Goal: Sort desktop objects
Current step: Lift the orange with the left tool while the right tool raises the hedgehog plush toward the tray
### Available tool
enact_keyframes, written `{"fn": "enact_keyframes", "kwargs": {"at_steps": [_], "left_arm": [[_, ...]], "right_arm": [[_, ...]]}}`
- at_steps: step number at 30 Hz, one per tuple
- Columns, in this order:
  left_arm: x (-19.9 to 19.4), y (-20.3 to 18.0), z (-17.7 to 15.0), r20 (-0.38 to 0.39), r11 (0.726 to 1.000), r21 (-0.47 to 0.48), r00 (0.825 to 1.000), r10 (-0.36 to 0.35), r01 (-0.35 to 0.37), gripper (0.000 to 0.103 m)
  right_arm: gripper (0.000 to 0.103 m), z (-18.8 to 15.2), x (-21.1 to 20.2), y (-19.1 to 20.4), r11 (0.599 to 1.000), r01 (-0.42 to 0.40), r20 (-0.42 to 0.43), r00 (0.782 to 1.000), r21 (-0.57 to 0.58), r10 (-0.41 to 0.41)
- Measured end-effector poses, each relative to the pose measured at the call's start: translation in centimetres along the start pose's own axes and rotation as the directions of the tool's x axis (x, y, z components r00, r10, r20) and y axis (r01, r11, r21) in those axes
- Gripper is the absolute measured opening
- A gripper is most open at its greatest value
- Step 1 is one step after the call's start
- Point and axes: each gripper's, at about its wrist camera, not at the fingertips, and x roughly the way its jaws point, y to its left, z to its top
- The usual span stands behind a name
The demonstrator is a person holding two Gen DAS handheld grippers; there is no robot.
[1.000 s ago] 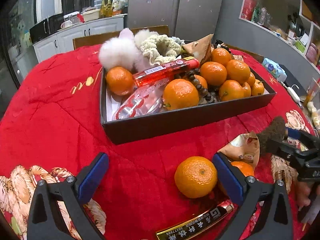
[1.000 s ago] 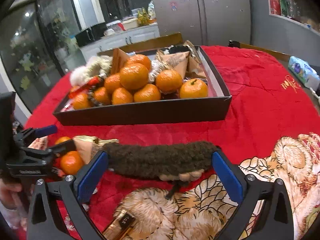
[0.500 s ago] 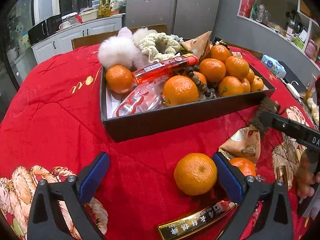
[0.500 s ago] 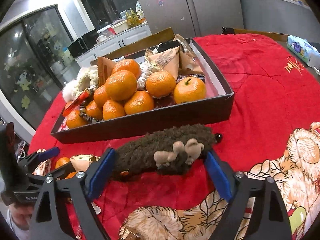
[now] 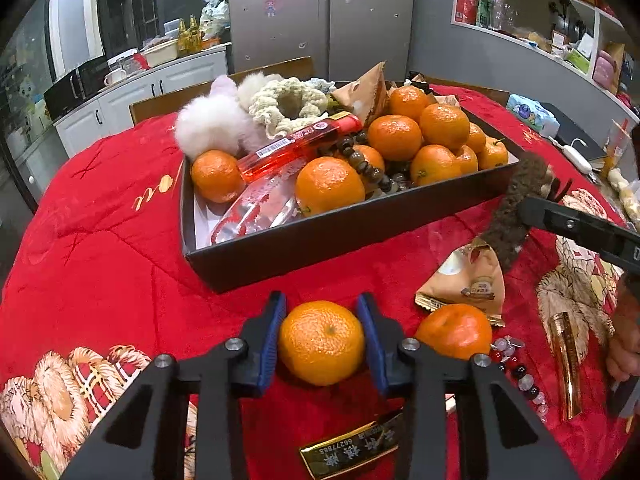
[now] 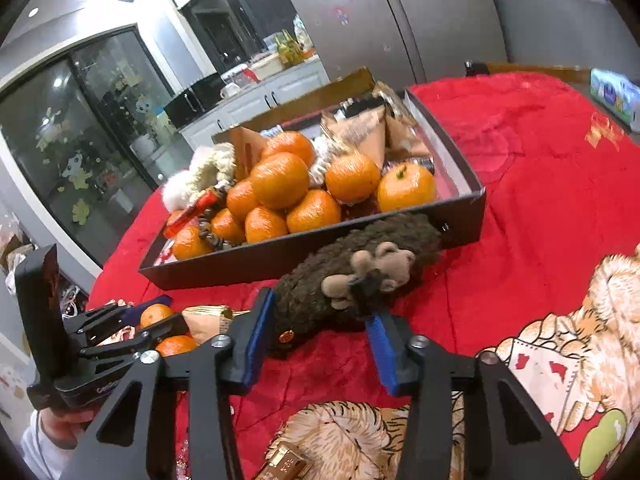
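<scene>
Left gripper (image 5: pixel 322 342) closing across a firm, round orange (image 5: pixel 322 343) at its widest; right gripper (image 6: pixel 318 326) closing on a soft, light plush toy (image 6: pixel 352 272) that squashes.

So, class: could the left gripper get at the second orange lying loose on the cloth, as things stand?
Probably not yet: the left gripper has its fingers closing around another orange. The second orange lies just right of it, unobstructed.
</scene>
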Motion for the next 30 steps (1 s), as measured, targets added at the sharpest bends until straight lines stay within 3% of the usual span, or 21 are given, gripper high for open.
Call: {"fn": "enact_keyframes", "kwargs": {"at_steps": [3,4,5,14,20,23,26,28,30], "left_arm": [[0.1,0.6,0.3,0.004,1.000,-0.015,1.000,-0.014,0.014,0.038],[0.0,0.5,-0.5,0.008,1.000,-0.018,1.000,-0.017,0.017,0.038],[-0.1,0.5,-0.5,0.011,1.000,-0.019,1.000,-0.019,0.019,0.038],[-0.6,-0.7,-0.5,0.018,1.000,-0.011,1.000,-0.026,0.026,0.038],[-0.6,-1.4,-1.2,0.010,0.999,-0.033,1.000,-0.020,0.021,0.038],[-0.8,-1.4,-1.3,0.010,0.999,-0.026,1.000,-0.018,0.019,0.038],[-0.4,-1.4,-1.2,0.005,1.000,-0.020,1.000,-0.018,0.018,0.038],[-0.4,-1.4,-1.1,0.005,1.000,-0.020,1.000,-0.019,0.020,0.038],[-0.1,-1.3,-0.9,0.004,1.000,-0.022,1.000,-0.022,0.023,0.038]], "right_arm": [[0.030,-0.1,-0.9,1.1,0.998,0.017,0.038,0.999,-0.064,-0.015],[0.024,-0.1,-1.1,1.5,0.997,0.017,0.044,0.999,-0.079,-0.014],[0.010,-0.2,-1.4,1.8,0.996,0.015,0.055,0.998,-0.091,-0.010],[0.008,-0.1,-1.6,0.8,0.999,0.015,0.027,1.000,-0.052,-0.014],[0.022,-0.2,-0.4,-1.4,0.995,-0.051,-0.027,0.998,0.090,0.053],[0.027,-0.1,0.1,-1.5,0.992,-0.066,-0.033,0.997,0.108,0.070],[0.044,0.2,0.3,-0.8,0.992,-0.069,-0.034,0.997,0.105,0.073],[0.061,0.3,0.4,-0.4,0.989,-0.086,-0.028,0.996,0.118,0.090],[0.067,0.5,0.6,0.0,0.988,-0.097,-0.044,0.994,0.124,0.103]]}}
